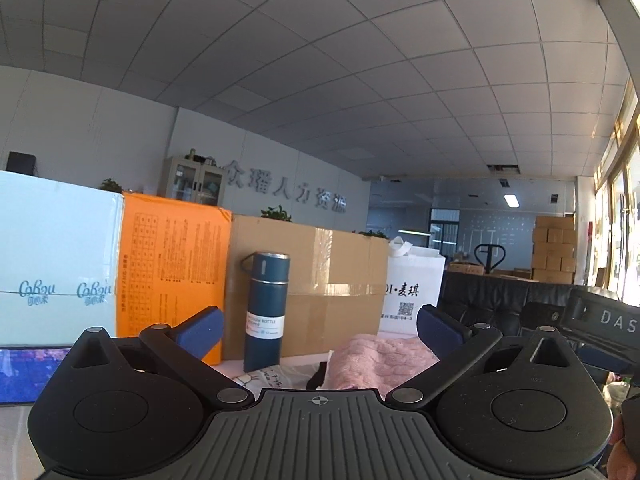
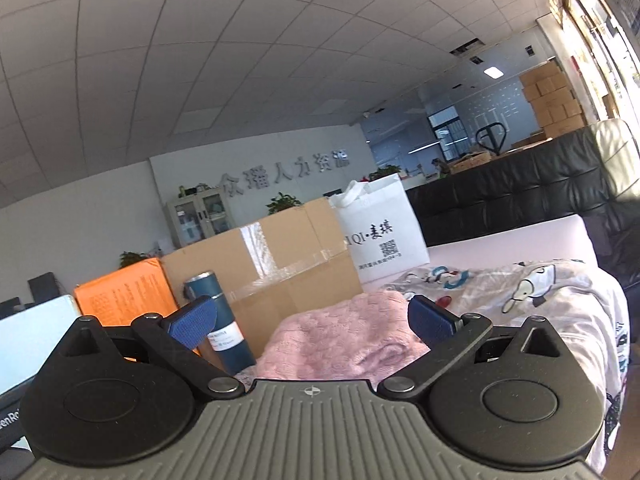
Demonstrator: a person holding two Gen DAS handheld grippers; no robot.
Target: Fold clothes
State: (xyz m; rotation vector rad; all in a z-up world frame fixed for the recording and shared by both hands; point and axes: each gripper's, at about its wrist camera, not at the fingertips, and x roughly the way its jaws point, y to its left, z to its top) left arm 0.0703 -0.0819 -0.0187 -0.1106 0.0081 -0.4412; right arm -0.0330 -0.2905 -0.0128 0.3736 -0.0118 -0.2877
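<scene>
A fluffy pink garment (image 1: 376, 360) (image 2: 344, 340) lies bunched on the table just ahead of both grippers. Beside it to the right spreads a grey cloth with cartoon prints (image 2: 520, 300). A white printed piece and a dark piece (image 1: 280, 376) lie left of the pink one. My left gripper (image 1: 318, 330) is open, its blue pads wide apart and held above the clothes with nothing between them. My right gripper (image 2: 312, 320) is also open and empty, raised over the near edge of the pink garment. The other gripper's body (image 1: 600, 320) shows at the right of the left wrist view.
A dark blue vacuum bottle (image 1: 266, 312) (image 2: 224, 332) stands behind the clothes. Behind it stand a brown carton (image 1: 320, 280), an orange box (image 1: 172, 260), a white tissue box (image 1: 56, 256) and a white tote bag (image 2: 380, 228). Black sofas (image 2: 520, 192) lie beyond the table.
</scene>
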